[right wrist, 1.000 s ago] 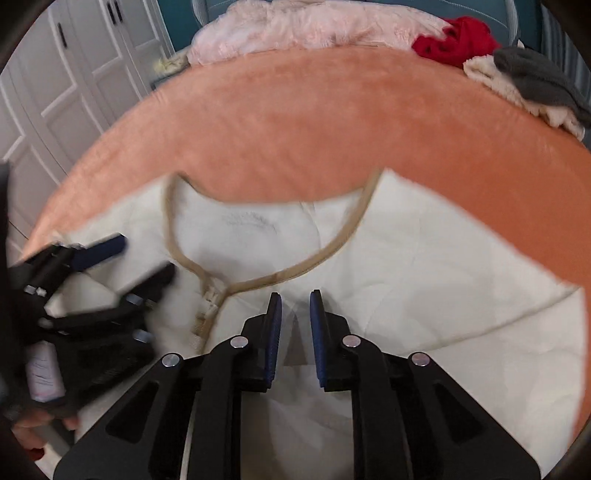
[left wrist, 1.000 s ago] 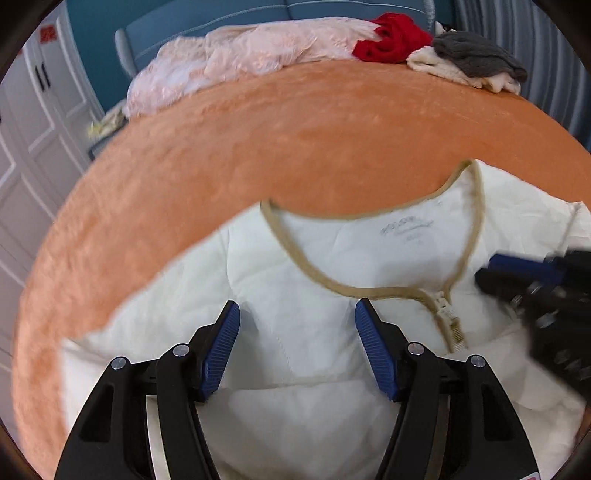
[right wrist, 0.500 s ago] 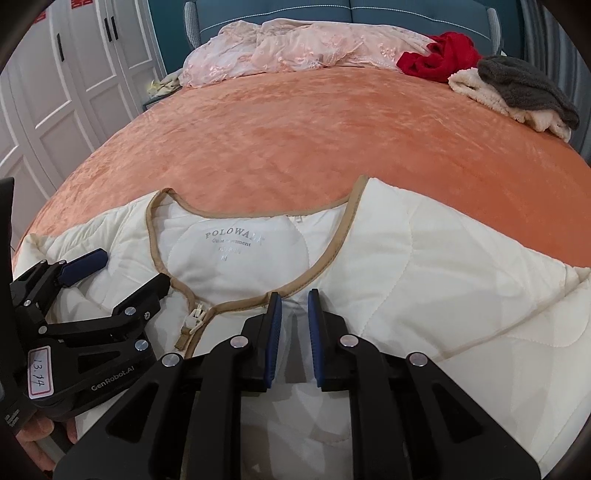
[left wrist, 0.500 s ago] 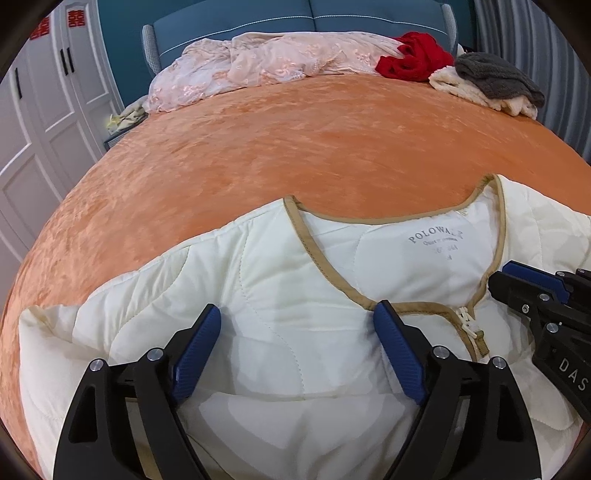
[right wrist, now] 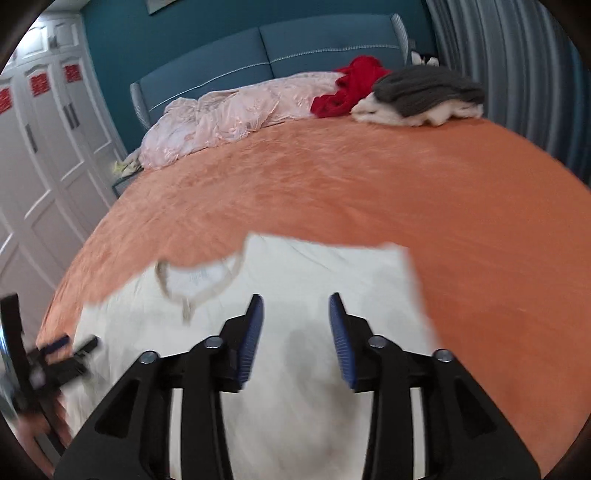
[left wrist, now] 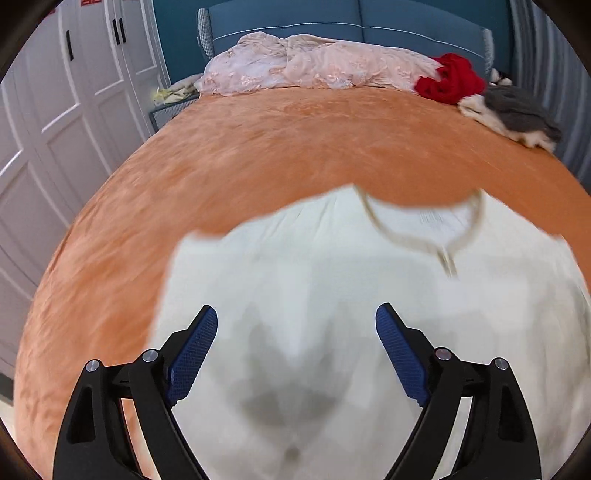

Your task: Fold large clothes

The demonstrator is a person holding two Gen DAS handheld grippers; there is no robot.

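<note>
Both hand-held grippers hang spread above the garment with nothing between their blue pads: the left hand-held gripper (left wrist: 296, 319) is opened wide, the right hand-held gripper (right wrist: 295, 310) opened less far. Under them the broad bed with its orange plush cover (left wrist: 280, 155) carries the task's thing, a cream quilted jacket with tan trim at the neckline (left wrist: 332, 295), lying front-up on the near part of the bed, neck opening toward the blue padded headboard (left wrist: 354, 26). Judging by how it lies, its sides look already turned in, since the right view shows a straight outer edge and a squared corner, so the step in hand seems to be the pause between folds. The next move probably calls for both tools to drop to the near hem, close on it at matching spots either side of the zip, and carry it up toward the collar. At the far end of the bed, well apart from the jacket, lie a crumpled pale pink bedspread (left wrist: 310, 62), a grey and white heap of knitwear (right wrist: 424, 96) and a bunched red garment (left wrist: 450, 79). Much is hard to make out: the jacket is smeared by motion blur in both views, the label inside the neck cannot be read, the hem is hidden under the gripper bodies, and the sleeves cannot be found. The left tool shows only as a dark blur at the right view's edge.
</note>
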